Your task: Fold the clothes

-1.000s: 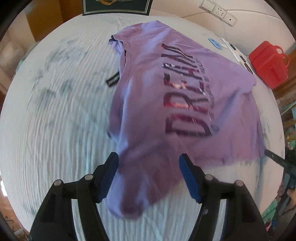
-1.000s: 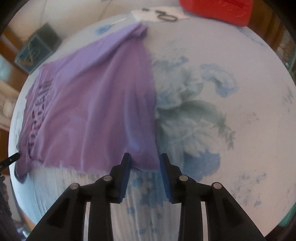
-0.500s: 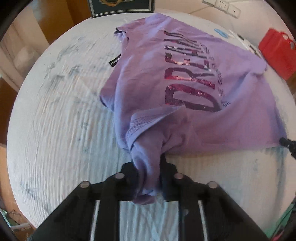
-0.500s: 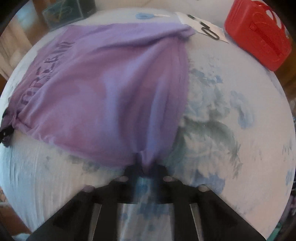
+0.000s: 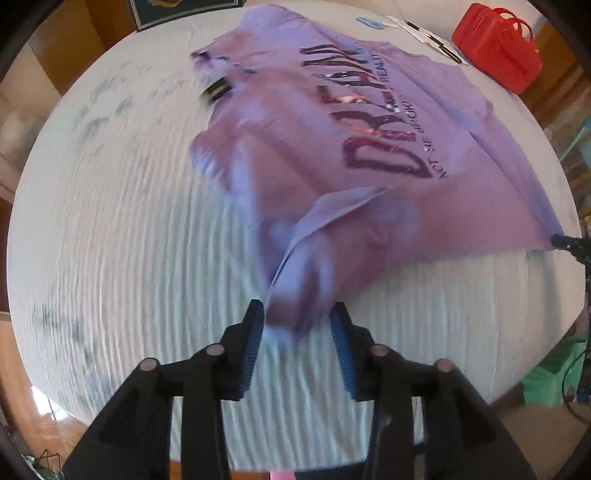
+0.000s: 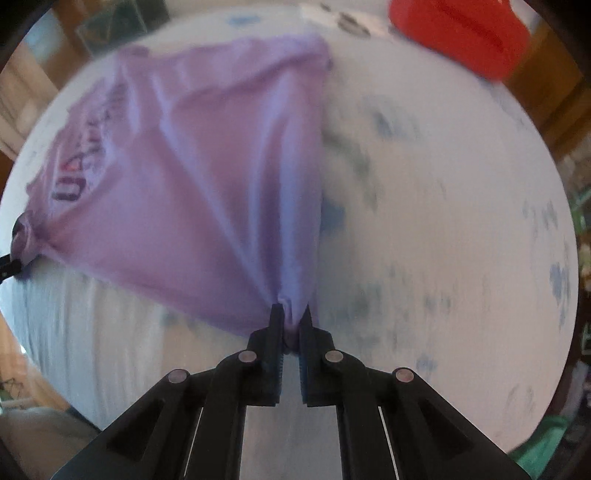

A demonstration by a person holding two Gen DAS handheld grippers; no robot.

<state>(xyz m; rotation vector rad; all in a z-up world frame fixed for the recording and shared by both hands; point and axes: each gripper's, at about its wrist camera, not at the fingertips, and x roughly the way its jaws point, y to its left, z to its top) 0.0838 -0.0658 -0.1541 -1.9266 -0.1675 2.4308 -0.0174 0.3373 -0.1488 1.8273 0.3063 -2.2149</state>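
A purple T-shirt [image 5: 332, 155] with dark "DREAM" lettering lies spread on a white bed [image 5: 110, 258]. Its near sleeve corner hangs bunched between the blue pads of my left gripper [image 5: 297, 325], whose jaws stand apart around the cloth. In the right wrist view the shirt [image 6: 192, 192] is pulled taut into a cone toward my right gripper [image 6: 291, 314], which is shut on the hem corner. The right gripper's tip shows at the far right of the left wrist view [image 5: 569, 243].
A red bag [image 5: 498, 48] sits at the bed's far right corner, also in the right wrist view [image 6: 461, 33]. Papers with dark items [image 5: 428, 33] lie beside it. A dark framed object [image 5: 177, 11] stands behind the bed. A green object [image 5: 554, 369] sits on the floor.
My left gripper closed on the sleeve half a second ago, and its jaws now stand wider apart with the cloth between them. My right gripper closed on the hem corner and pulled it taut.
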